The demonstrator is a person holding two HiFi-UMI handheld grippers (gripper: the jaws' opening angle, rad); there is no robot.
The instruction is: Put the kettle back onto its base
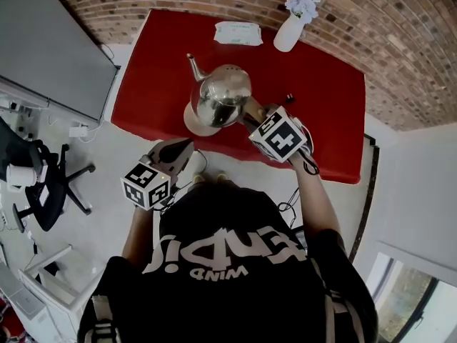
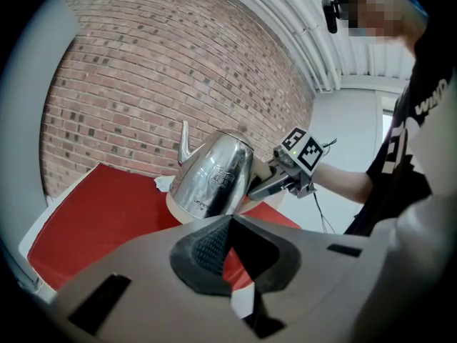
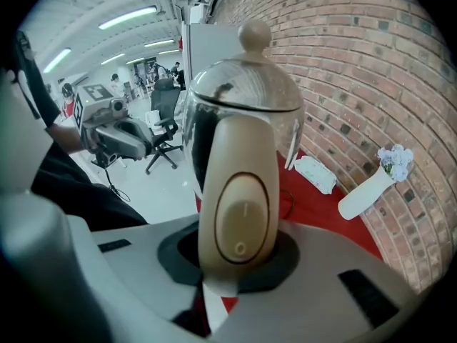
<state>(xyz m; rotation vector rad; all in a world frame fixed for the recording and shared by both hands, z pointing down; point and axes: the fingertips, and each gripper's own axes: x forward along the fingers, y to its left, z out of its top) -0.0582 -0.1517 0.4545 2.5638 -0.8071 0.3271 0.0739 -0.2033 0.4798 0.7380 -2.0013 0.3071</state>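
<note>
A shiny steel kettle (image 1: 220, 95) (image 2: 214, 174) (image 3: 243, 106) with a thin spout hangs tilted over its round beige base (image 1: 193, 125) (image 2: 173, 204) on the red table (image 1: 321, 106). I cannot tell whether the two touch. My right gripper (image 1: 251, 113) (image 2: 275, 181) (image 3: 239, 252) is shut on the kettle's beige handle (image 3: 239, 206), the one with the switch. My left gripper (image 1: 178, 148) (image 2: 227, 227) hovers at the table's front edge, short of the kettle. Its fingertips meet and hold nothing.
A white vase with flowers (image 1: 291, 27) (image 3: 368, 191) and a packet of wipes (image 1: 238, 33) (image 3: 314, 174) sit at the table's back by the brick wall. An office chair (image 1: 50, 184) and a grey panel (image 1: 50, 41) stand to the left.
</note>
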